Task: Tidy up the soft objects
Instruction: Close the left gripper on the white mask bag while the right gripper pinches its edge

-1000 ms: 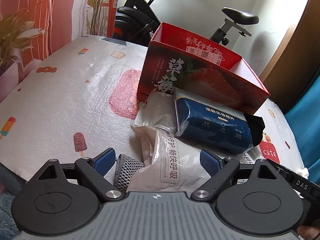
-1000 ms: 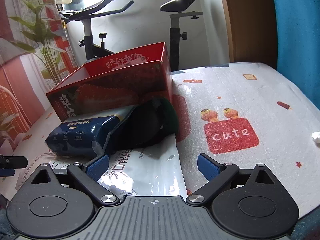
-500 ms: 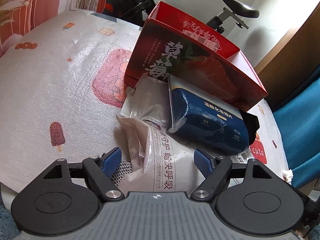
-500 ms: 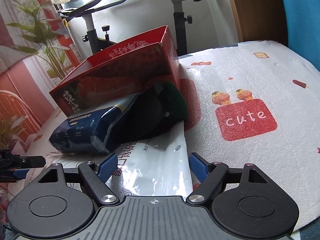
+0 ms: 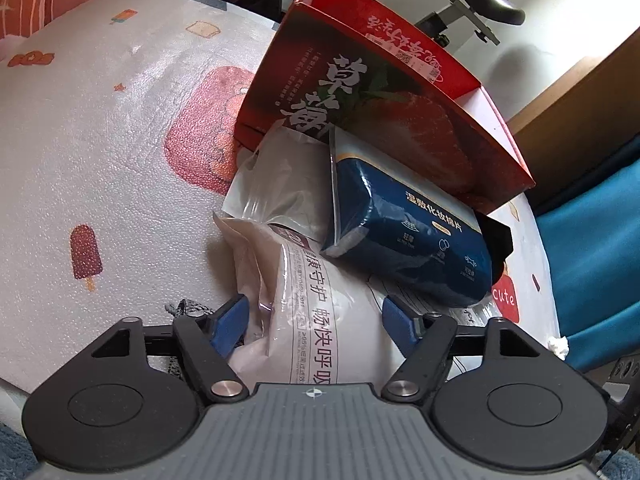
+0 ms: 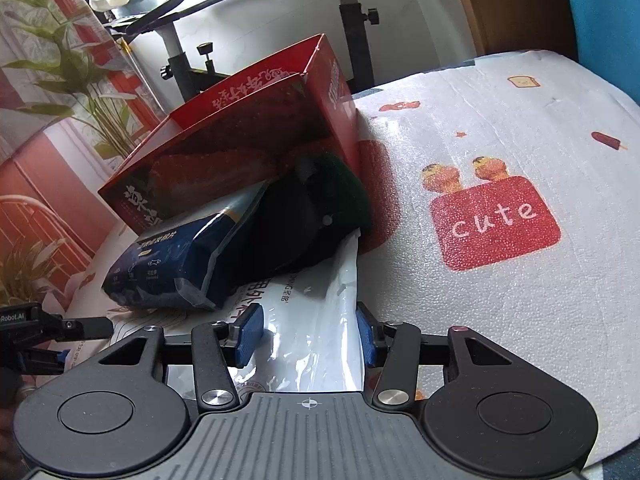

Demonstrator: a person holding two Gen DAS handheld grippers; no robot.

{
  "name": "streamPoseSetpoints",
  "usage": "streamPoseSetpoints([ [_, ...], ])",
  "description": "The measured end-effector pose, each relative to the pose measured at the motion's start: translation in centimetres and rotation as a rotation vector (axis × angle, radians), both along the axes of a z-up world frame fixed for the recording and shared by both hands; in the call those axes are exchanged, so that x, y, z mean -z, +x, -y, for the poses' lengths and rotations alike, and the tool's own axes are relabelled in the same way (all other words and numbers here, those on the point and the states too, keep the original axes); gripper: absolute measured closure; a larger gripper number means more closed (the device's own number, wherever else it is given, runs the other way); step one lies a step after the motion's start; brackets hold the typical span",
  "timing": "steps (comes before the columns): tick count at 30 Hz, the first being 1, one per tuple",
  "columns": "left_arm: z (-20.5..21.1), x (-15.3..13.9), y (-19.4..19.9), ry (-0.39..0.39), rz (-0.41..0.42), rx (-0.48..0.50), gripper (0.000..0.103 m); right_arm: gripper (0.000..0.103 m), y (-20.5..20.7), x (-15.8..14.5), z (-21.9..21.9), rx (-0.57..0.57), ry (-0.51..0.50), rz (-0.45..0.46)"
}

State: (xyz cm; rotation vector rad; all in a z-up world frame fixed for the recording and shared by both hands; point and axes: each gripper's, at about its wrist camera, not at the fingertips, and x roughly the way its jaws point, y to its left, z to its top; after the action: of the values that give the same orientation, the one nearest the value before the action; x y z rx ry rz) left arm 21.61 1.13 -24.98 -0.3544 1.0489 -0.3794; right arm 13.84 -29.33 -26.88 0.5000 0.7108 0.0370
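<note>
Item one, under my left tongs (image 5: 316,322): a pale pink plastic pack (image 5: 308,312) with a printed white strip, lying on the patterned foam counter (image 5: 100,152). Its long axis runs straight away from the tongs toward the red strawberry box (image 5: 360,92). The blue pads sit either side of its near end, jaws closing, and I cannot tell whether the pads press the film yet. A scrap of grey knitted cloth (image 5: 182,308) pokes out just beside the left pad. Item two, under my right tongs (image 6: 306,334): a glossy white plastic bag (image 6: 316,320), flat on the counter, its near end between the pads, jaws closing, the right pad at the bag's edge and the left pad apparently a little clear. Item three: a dark blue cotton-pad pack (image 5: 408,232), lying across both lower items and leaning on the box front. Item four: a dark green and black soft thing (image 6: 320,208), wedged between the blue pack and the box corner. Judgement: each hand is nearest its own item, but the blue pack weighs on both far ends, so I expect either pull toward me to drag it.
</note>
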Motion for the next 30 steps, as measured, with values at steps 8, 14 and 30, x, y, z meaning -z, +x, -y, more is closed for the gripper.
streamPoseSetpoints([
  [8, -0.3, -1.1, -0.3, 0.012, 0.034, -0.014, 0.051, 0.087, -0.6, -0.3, 0.7, 0.030, 0.034, 0.012],
  [14, -1.0, -1.9, -1.0, 0.000, 0.055, -0.009, 0.053, 0.091, -0.8, -0.9, 0.6, 0.022, 0.069, 0.015],
  [30, -1.3, -3.6, -2.8, 0.013, 0.053, 0.018, 0.053, 0.091, -2.2, -2.6, 0.7, 0.049, 0.146, -0.013],
])
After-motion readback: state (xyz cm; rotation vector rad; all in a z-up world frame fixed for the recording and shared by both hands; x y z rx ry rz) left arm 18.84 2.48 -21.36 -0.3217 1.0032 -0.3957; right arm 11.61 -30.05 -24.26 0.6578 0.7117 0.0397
